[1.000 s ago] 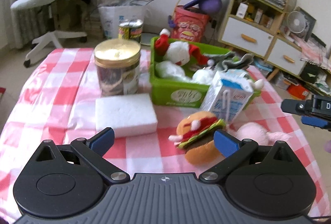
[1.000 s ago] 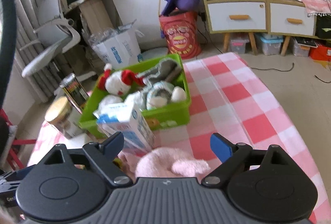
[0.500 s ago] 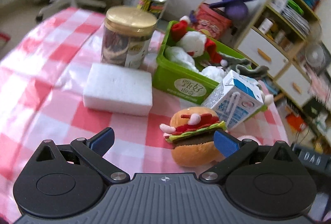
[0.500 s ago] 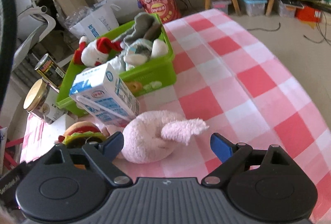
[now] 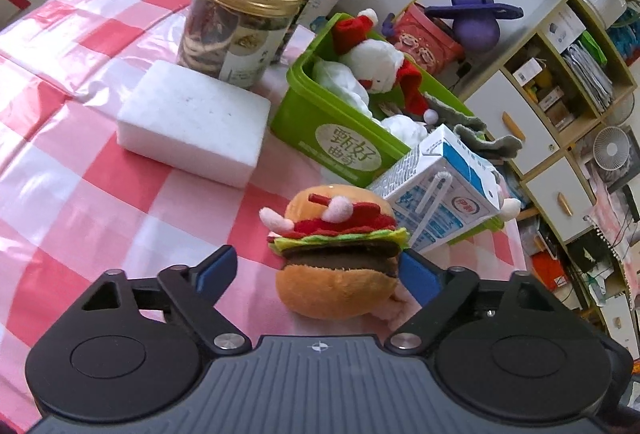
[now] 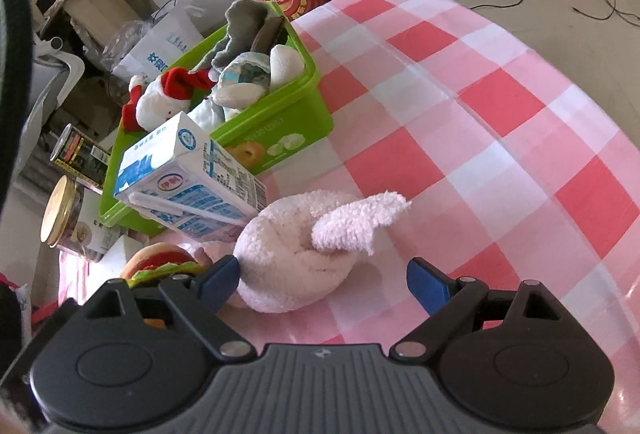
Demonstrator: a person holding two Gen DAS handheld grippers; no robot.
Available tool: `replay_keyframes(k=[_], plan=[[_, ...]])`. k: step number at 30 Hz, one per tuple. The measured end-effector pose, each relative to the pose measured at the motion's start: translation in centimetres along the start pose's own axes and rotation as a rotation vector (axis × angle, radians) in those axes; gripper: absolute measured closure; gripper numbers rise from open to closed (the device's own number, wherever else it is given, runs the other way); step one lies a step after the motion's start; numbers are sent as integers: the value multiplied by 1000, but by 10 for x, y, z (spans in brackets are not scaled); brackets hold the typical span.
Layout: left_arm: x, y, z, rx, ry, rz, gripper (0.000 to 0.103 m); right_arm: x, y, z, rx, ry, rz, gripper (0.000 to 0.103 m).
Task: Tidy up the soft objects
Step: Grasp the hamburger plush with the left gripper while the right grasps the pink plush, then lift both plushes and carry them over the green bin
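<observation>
While both cams face the checked table, each shows its own target.
left-view only: white foam block and full gold-lid jar, both toward the table's far-left corner; jar just behind block.
right-view only: whole pink plush, plus bare right edge of table.
both views: green bin with plush toys inside, milk carton leaning on the bin's front wall.
burger plush: upright, buns stacked, long axis across the left gripper's gap; near table's front edge, just in front of carton.
pink plush axis: curled lump, floppy end points right toward the table's right edge; touches carton's low corner.
left gripper: jaws wide, burger between them; right finger tip at the burger's side, left finger apart; nothing clamped.
right gripper: jaws wide; left finger tip against pink plush, right finger apart; not gripping.
</observation>
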State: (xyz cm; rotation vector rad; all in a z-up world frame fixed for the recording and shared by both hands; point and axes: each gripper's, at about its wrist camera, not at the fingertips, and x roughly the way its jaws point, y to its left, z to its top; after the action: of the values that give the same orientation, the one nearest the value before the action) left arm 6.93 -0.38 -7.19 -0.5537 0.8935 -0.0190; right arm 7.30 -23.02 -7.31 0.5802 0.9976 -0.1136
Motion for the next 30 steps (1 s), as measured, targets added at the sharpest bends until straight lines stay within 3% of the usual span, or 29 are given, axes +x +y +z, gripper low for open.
replay_keyframes(k=[7, 11, 14, 30], plan=[[2, 0, 1, -2, 9, -50, 41, 5, 1, -1, 22, 3, 38, 35], [1, -7, 2, 53, 18, -50, 51, 5, 6, -1, -7, -2, 76, 66], [-2, -10, 3, 87, 21, -43, 54, 3, 12, -2, -48, -9, 82, 72], [-35, 13, 26, 106, 38, -50, 56, -27, 7, 3, -76, -9, 89, 74]])
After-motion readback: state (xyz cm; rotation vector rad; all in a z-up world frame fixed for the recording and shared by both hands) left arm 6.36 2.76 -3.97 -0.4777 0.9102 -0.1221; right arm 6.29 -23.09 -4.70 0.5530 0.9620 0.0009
